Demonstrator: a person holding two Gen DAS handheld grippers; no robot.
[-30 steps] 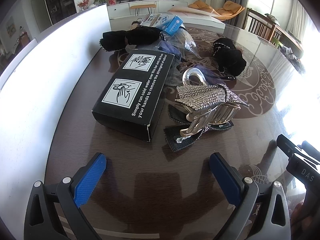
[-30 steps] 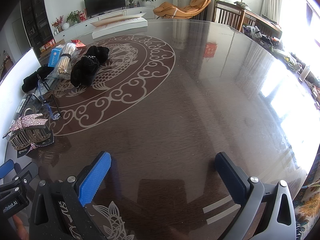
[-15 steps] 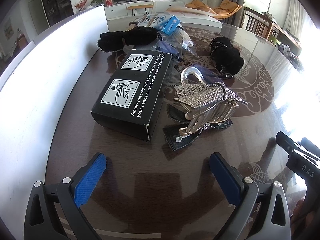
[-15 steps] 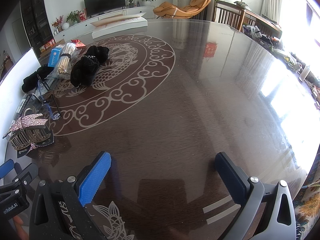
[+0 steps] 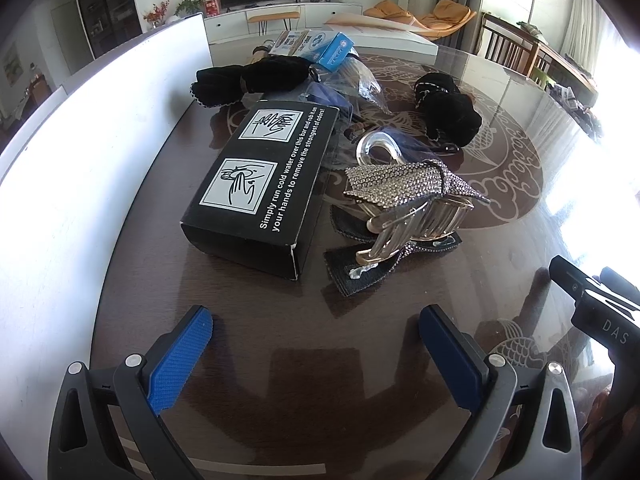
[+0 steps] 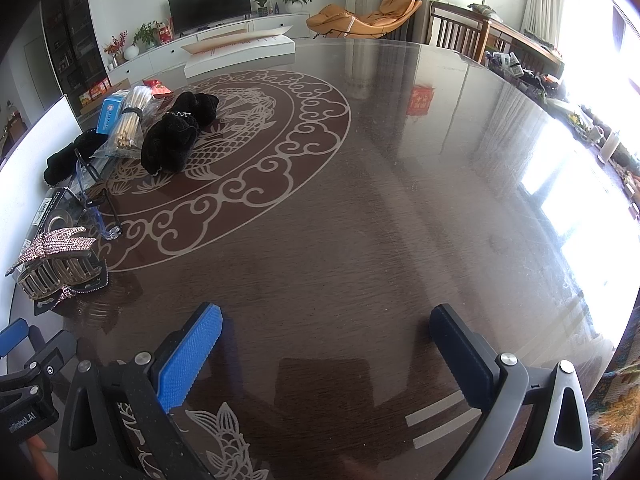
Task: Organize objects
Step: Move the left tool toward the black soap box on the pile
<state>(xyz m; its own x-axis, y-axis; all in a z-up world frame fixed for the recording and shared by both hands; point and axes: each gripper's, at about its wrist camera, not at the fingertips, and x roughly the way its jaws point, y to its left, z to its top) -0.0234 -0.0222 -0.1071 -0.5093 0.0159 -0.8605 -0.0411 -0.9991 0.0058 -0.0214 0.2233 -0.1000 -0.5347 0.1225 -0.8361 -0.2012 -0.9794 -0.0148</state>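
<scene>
Left wrist view: my left tongs [image 5: 316, 344] gape empty at lower frame; black box [image 5: 264, 180] and rhinestone hair claw [image 5: 412, 204] crowd centre. Risk: reaching either nudges its neighbour across the glossy counter [image 5: 320, 320]. Right tongs [image 6: 326, 344] likewise open, empty.

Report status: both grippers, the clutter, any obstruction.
Left gripper open, empty. Right gripper open, empty, over bare dark glossy table. Rhinestone bow hair claw beside black printed cardboard box, untouched. Nothing blocking.
</scene>
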